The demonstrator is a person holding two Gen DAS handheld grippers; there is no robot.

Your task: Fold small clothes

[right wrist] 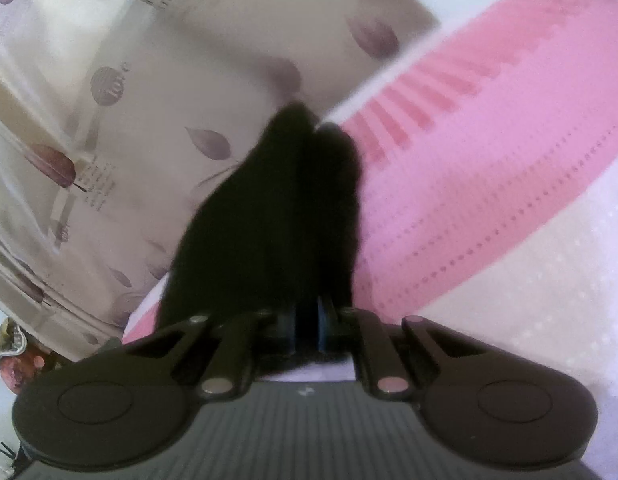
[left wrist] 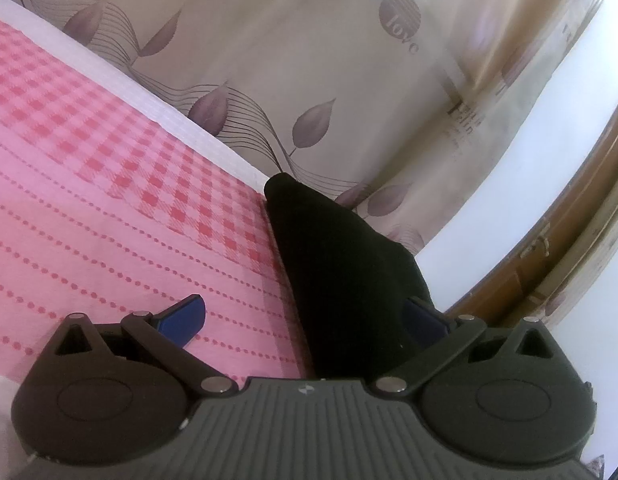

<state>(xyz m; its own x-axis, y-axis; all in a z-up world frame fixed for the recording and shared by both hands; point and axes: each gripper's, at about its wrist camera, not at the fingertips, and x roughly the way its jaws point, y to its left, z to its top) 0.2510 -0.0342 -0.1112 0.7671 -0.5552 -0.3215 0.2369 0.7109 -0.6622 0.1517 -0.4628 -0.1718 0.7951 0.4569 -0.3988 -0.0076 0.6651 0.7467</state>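
A black garment (left wrist: pixel 341 272) lies along the edge of the pink checked cloth (left wrist: pixel 109 168) in the left wrist view. My left gripper (left wrist: pixel 305 316) is open, its blue fingers wide apart; the garment drapes between them and covers the right finger (left wrist: pixel 425 320). In the right wrist view, blurred by motion, my right gripper (right wrist: pixel 307 320) is shut on the black garment (right wrist: pixel 277 208), which rises from the closed jaws in a dark folded mass over the pink cloth (right wrist: pixel 469 168).
A beige curtain with purple leaf prints (left wrist: pixel 309 60) hangs behind the cloth's white border (left wrist: pixel 169 116). It also shows in the right wrist view (right wrist: pixel 109 120). A brown wooden frame (left wrist: pixel 569 240) stands at the right. Pale dotted fabric (right wrist: pixel 549 300) lies beside the pink cloth.
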